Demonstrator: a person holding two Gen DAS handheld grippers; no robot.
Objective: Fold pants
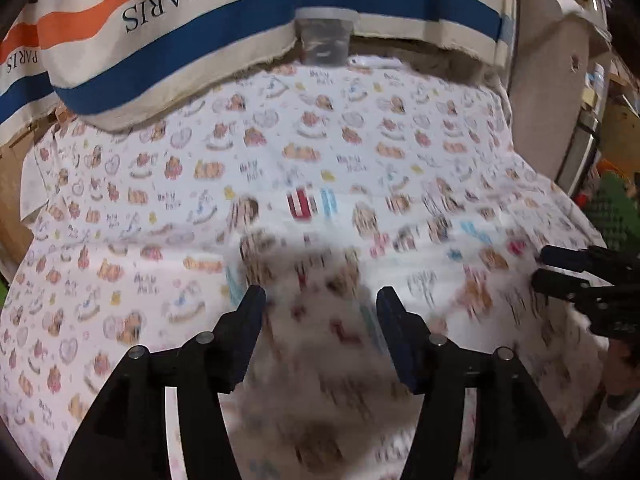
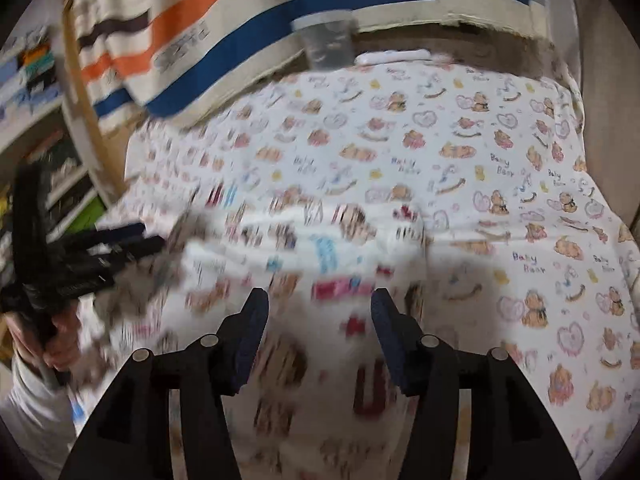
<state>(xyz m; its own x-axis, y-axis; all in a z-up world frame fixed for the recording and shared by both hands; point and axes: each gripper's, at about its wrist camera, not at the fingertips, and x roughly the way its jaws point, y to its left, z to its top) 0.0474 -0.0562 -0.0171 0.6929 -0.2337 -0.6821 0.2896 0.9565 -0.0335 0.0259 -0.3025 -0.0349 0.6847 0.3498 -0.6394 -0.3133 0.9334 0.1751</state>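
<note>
The pants (image 1: 320, 216) are white with a printed bear and letter pattern. They lie on a table covered with a similar bear-print cloth (image 1: 120, 200), blurred by motion. In the right wrist view the pants (image 2: 320, 248) lie ahead of and under the fingers. My left gripper (image 1: 320, 304) is open above the pants, with nothing between its fingers. My right gripper (image 2: 320, 304) is open above the pants too. The right gripper shows at the right edge of the left wrist view (image 1: 560, 272). The left gripper shows at the left edge of the right wrist view (image 2: 132, 240).
A striped cloth with "PARIS" lettering (image 1: 200, 20) hangs at the back. A clear plastic cup (image 1: 326, 36) stands at the table's far edge, with a flat white object (image 2: 394, 56) beside it. Shelves (image 2: 40, 100) stand to the left, a cabinet (image 1: 560, 100) to the right.
</note>
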